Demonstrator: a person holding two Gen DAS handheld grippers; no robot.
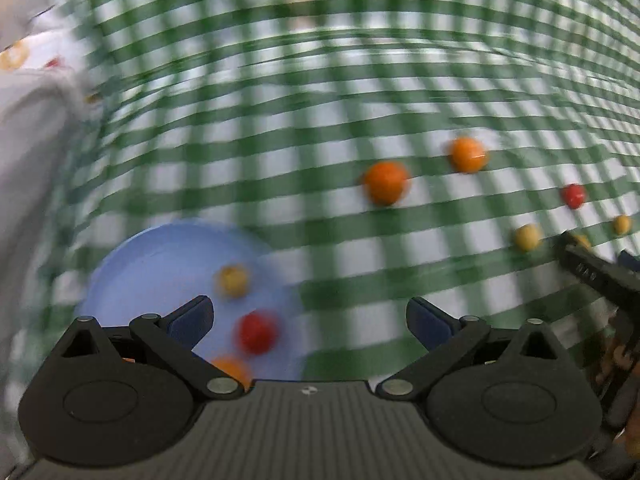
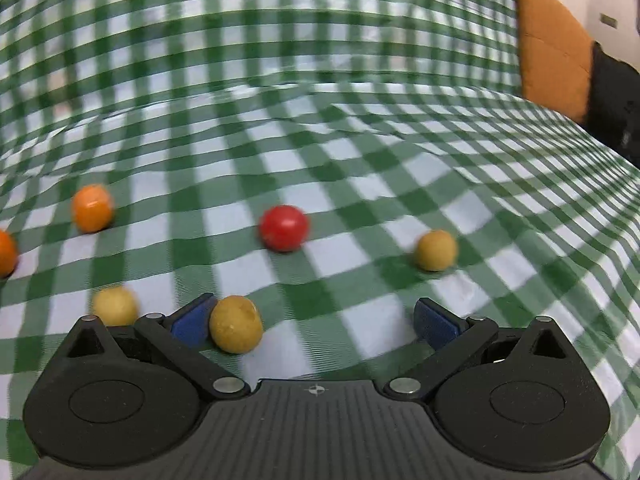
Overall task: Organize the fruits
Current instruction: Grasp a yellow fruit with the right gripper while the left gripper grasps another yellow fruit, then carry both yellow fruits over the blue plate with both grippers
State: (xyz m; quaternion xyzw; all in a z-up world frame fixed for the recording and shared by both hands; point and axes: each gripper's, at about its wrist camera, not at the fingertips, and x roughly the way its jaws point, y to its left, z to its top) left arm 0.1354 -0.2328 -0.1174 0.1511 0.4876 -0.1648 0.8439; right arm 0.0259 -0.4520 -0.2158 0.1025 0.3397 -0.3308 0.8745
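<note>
In the blurred left wrist view, a blue plate (image 1: 160,256) lies low on the left and holds a yellow fruit (image 1: 233,280), a red fruit (image 1: 258,331) and an orange fruit (image 1: 234,369). My left gripper (image 1: 310,322) is open over the plate's right edge, empty. Two oranges (image 1: 386,182) (image 1: 468,154) lie farther right on the cloth. In the right wrist view, my right gripper (image 2: 314,320) is open. A yellow fruit (image 2: 236,330) rests beside its left finger. Ahead lie a red fruit (image 2: 284,227), more yellow fruits (image 2: 435,255) (image 2: 115,306) and an orange (image 2: 92,208).
A green and white checked cloth (image 2: 360,152) covers the table. A white garment with a fruit print (image 1: 28,80) is at the left. The right gripper's body (image 1: 600,276) shows at the left wrist view's right edge. An orange cushion (image 2: 552,52) stands at the back right.
</note>
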